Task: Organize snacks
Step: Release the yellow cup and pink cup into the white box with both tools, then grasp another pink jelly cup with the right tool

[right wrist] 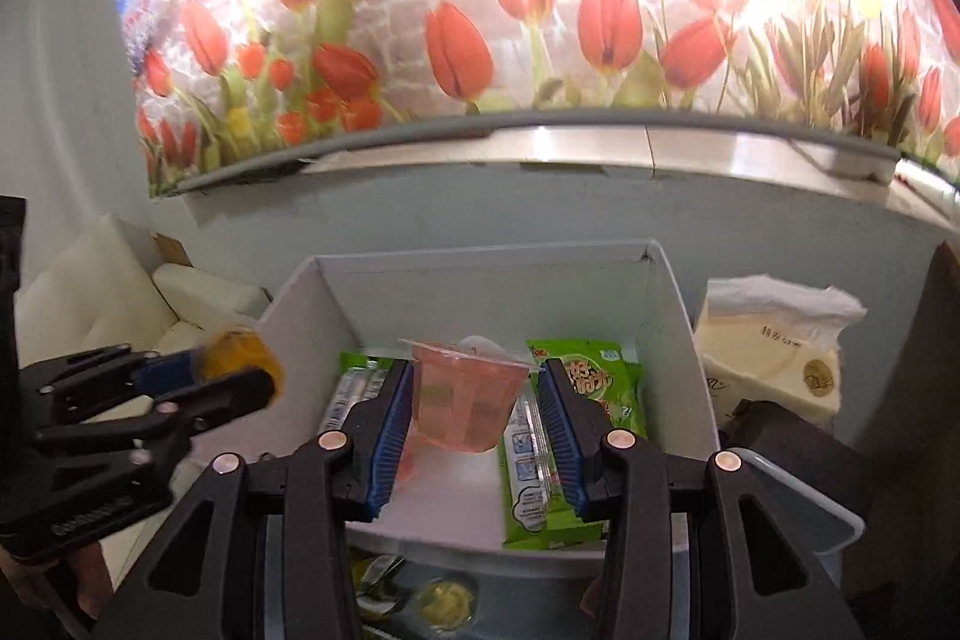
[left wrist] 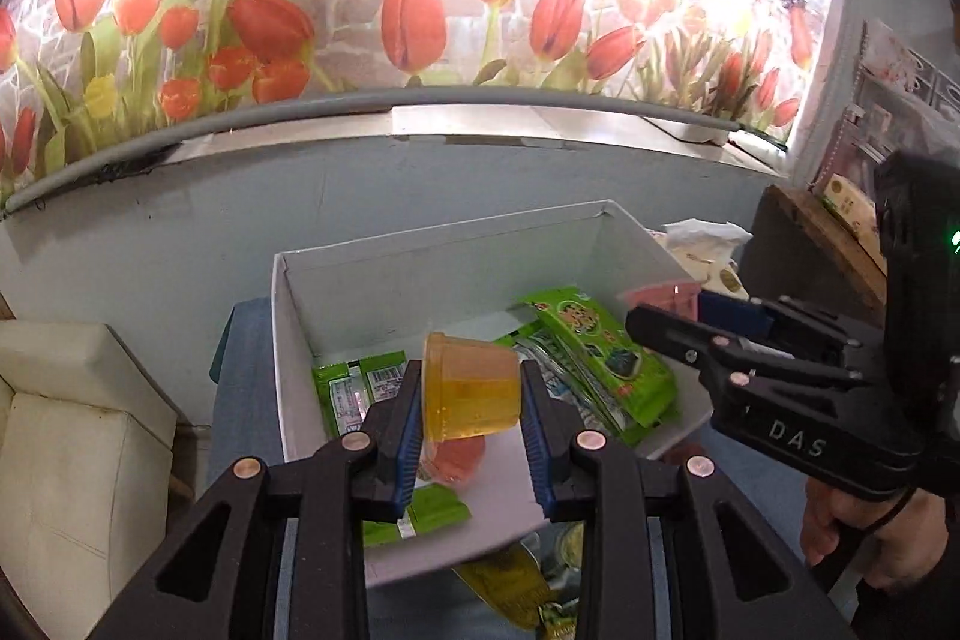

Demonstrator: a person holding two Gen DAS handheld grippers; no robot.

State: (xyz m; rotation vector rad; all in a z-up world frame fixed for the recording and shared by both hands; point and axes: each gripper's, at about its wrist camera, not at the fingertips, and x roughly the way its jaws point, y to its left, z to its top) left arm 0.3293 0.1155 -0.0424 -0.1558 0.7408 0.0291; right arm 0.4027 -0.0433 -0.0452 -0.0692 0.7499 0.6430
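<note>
My left gripper is shut on an orange jelly cup, tilted, held above the near edge of a white cardboard box. My right gripper is shut on a pink jelly cup, upright, over the same white box. Green snack packets lie in the box, with more green packets on its floor. A pink jelly cup rests in the box under the orange one. In the right wrist view the left gripper with its orange cup shows at left, blurred.
A tissue pack stands right of the box, with a dark bin in front of it. A white cushioned seat is at left. Loose yellow-green packets and a yellow jelly cup lie on the blue tabletop before the box. A tulip-print wall rises behind.
</note>
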